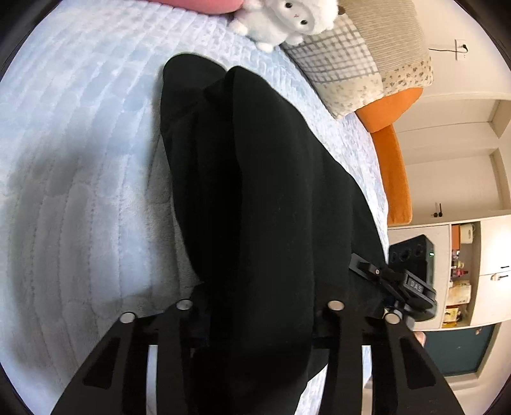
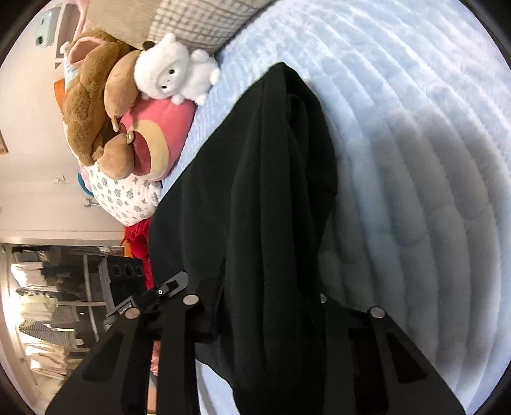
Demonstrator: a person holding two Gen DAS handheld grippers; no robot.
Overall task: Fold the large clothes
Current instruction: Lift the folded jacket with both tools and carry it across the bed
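A long black garment (image 1: pixel 255 178) lies bunched in lengthwise folds on a pale blue quilted bed (image 1: pixel 80 143). Its near end rises between the fingers of my left gripper (image 1: pixel 259 305), which is shut on the cloth. In the right wrist view the same black garment (image 2: pixel 262 178) runs from the bed (image 2: pixel 415 127) into my right gripper (image 2: pixel 255 300), also shut on a thick bundle of it. Each gripper holds one side of the near end. The other gripper shows at the frame edge in each view: the right gripper (image 1: pixel 399 287) and the left gripper (image 2: pixel 153 297).
A white plush sheep (image 1: pixel 287 19) (image 2: pixel 172 73), a checked pillow (image 1: pixel 335 64) and an orange cushion (image 1: pixel 392 134) line the head of the bed. A brown plush dog (image 2: pixel 92 105), a pink plush (image 2: pixel 159 137) and a floral pillow (image 2: pixel 124 198) sit alongside. White cupboards (image 1: pixel 463 271) stand beyond.
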